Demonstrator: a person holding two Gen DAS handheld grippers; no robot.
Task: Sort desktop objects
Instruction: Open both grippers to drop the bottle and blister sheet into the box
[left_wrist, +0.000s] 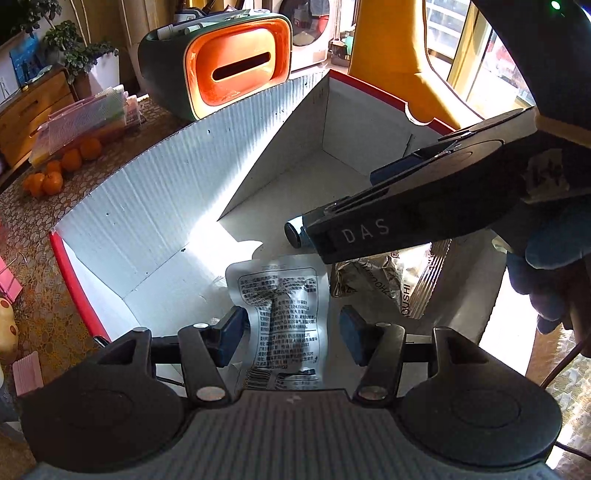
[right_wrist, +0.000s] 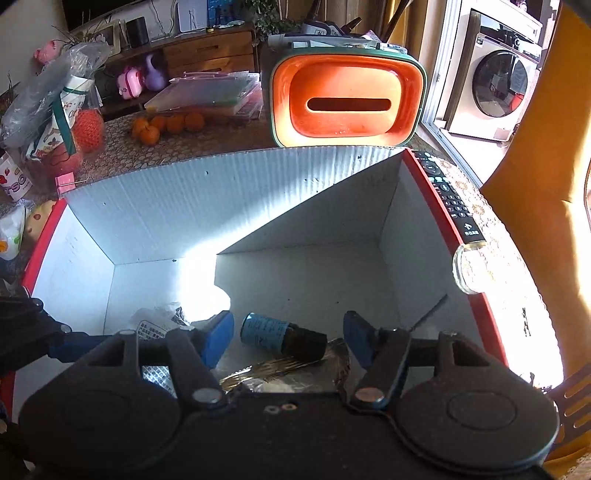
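A red-rimmed white cardboard box (left_wrist: 155, 206) (right_wrist: 221, 192) lies open below both grippers. In the left wrist view a silver printed pouch (left_wrist: 282, 314) lies on the box floor between the open fingers of my left gripper (left_wrist: 291, 334), apart from both pads. My right gripper (right_wrist: 288, 336) is open; a small dark bottle with a blue label (right_wrist: 280, 336) lies on its side between its fingers, on a foil packet (right_wrist: 284, 373). The right gripper also shows from the side in the left wrist view (left_wrist: 406, 206), with the bottle's cap (left_wrist: 293, 230) showing at its tip.
An orange and green tissue box (left_wrist: 236, 66) (right_wrist: 347, 99) stands behind the cardboard box. Oranges (left_wrist: 59, 166) (right_wrist: 166, 123) and plastic folders (left_wrist: 88, 118) lie on the patterned tablecloth. A black remote (right_wrist: 448, 195) and a glass (right_wrist: 469, 269) sit along the box's right rim.
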